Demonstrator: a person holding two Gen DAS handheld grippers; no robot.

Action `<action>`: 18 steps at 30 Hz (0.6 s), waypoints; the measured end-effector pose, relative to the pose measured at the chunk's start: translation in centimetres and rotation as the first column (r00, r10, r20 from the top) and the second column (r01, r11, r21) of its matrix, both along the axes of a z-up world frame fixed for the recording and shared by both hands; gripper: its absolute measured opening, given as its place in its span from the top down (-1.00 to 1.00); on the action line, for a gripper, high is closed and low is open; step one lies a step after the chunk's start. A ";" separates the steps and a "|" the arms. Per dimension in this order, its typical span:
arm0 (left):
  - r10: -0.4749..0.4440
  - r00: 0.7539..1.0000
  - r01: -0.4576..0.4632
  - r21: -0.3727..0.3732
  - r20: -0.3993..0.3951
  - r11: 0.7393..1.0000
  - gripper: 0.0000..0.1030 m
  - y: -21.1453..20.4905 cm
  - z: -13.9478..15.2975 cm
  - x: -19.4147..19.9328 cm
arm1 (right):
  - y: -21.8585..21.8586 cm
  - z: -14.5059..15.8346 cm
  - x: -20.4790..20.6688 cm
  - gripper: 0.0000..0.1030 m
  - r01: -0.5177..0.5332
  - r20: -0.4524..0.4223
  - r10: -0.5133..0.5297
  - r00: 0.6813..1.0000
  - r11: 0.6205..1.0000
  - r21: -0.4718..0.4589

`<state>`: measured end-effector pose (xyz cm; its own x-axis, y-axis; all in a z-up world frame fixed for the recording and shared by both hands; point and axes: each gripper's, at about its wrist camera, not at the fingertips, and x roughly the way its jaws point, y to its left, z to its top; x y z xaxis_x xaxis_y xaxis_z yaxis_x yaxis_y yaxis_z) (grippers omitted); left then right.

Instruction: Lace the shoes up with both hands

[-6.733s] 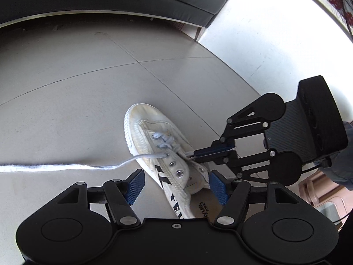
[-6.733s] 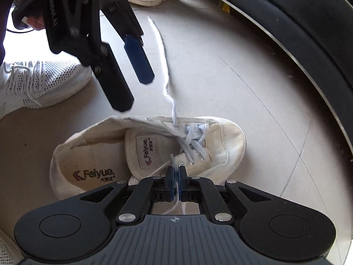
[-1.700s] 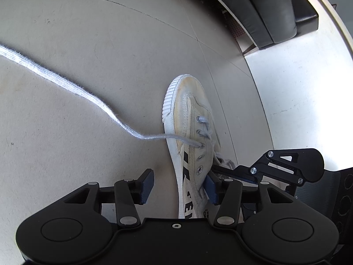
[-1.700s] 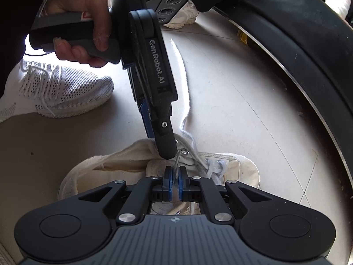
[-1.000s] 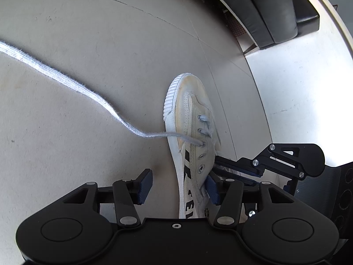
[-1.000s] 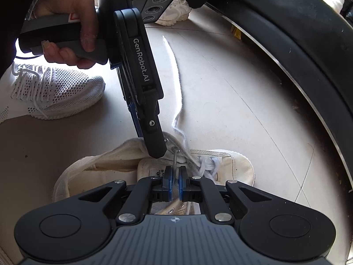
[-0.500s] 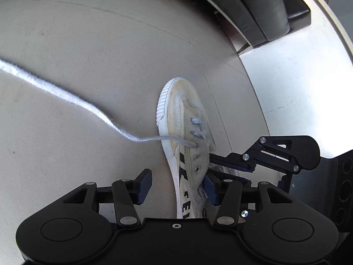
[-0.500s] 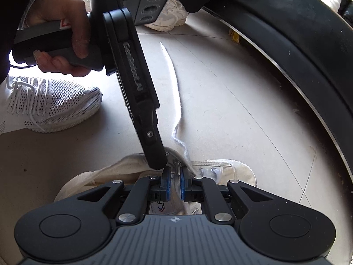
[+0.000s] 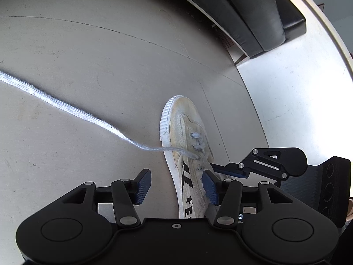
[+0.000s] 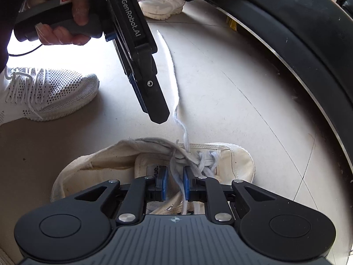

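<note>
A cream canvas sneaker point(image 9: 187, 145) lies on the grey floor, toe pointing away; it also shows in the right wrist view point(image 10: 231, 159). One white lace end point(image 9: 66, 108) runs from an eyelet out across the floor to the left. My left gripper point(image 9: 176, 182) is open and empty, its jaws astride the shoe's side, a little above it. My right gripper point(image 10: 175, 182) has its jaws slightly apart over the shoe's opening, with the other lace strand point(image 10: 179, 183) running loose between the pads. In the right wrist view the left gripper point(image 10: 154, 108) hangs above the shoe.
A black sofa point(image 9: 253, 11) stands along the far side of the floor. The person's white mesh trainer point(image 10: 44, 90) is to the left of the shoe, and another white trainer point(image 10: 161, 4) is farther back. A dark curved edge point(image 10: 286, 33) runs along the right.
My right gripper's jaws have parted from shut on the lace to slightly open. My left gripper has lifted up and away from the shoe's eyelets.
</note>
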<state>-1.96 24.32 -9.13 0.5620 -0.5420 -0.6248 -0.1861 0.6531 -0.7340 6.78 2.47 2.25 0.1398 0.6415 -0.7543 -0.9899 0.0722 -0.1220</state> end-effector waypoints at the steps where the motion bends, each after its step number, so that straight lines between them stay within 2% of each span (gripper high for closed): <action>1: 0.000 1.000 0.000 -0.001 -0.002 1.000 0.05 -0.1 0.0 0.1 | 0.0 0.1 -0.1 0.97 0.008 0.013 -0.008 1.000 1.000 0.012; 5: -0.002 1.000 0.002 -0.007 -0.005 1.000 0.04 -0.4 -0.1 0.1 | 0.1 0.8 0.5 0.97 0.021 0.000 -0.021 1.000 1.000 0.021; 7: 0.006 1.000 -0.006 -0.006 0.022 1.000 0.08 -0.6 0.3 0.1 | 0.3 1.0 0.6 0.97 0.028 0.002 -0.028 1.000 0.999 0.022; 10: -0.027 0.998 0.028 -0.022 0.063 0.999 0.14 -1.4 0.7 0.8 | 0.2 1.2 0.7 0.97 0.034 -0.002 -0.034 0.999 0.999 0.019; 11: -0.037 0.997 0.040 -0.033 0.070 0.999 0.18 -1.9 0.6 1.1 | -0.3 1.5 0.6 0.97 0.035 0.000 -0.035 0.999 0.999 0.019; 13: -0.045 0.996 0.049 -0.050 0.080 0.998 0.38 -2.5 0.3 1.3 | 0.1 1.2 0.6 0.96 0.030 0.003 -0.030 1.000 1.000 0.009; 16: -0.019 0.996 0.025 -0.063 0.084 0.998 0.38 -2.9 -0.1 1.5 | -0.3 1.7 0.8 0.96 0.029 0.003 -0.029 1.000 1.000 0.005; 18: 0.021 0.998 -0.015 -0.101 0.064 0.995 0.40 -2.4 -0.7 1.6 | -0.2 1.7 0.9 0.96 0.032 0.000 -0.032 0.999 0.999 0.003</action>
<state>-0.41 21.95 -9.80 0.6098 -0.5897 -0.5296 -0.1472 0.5723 -0.8067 7.63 2.27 3.96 0.1600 0.6391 -0.7523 -0.9871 0.1042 -0.1214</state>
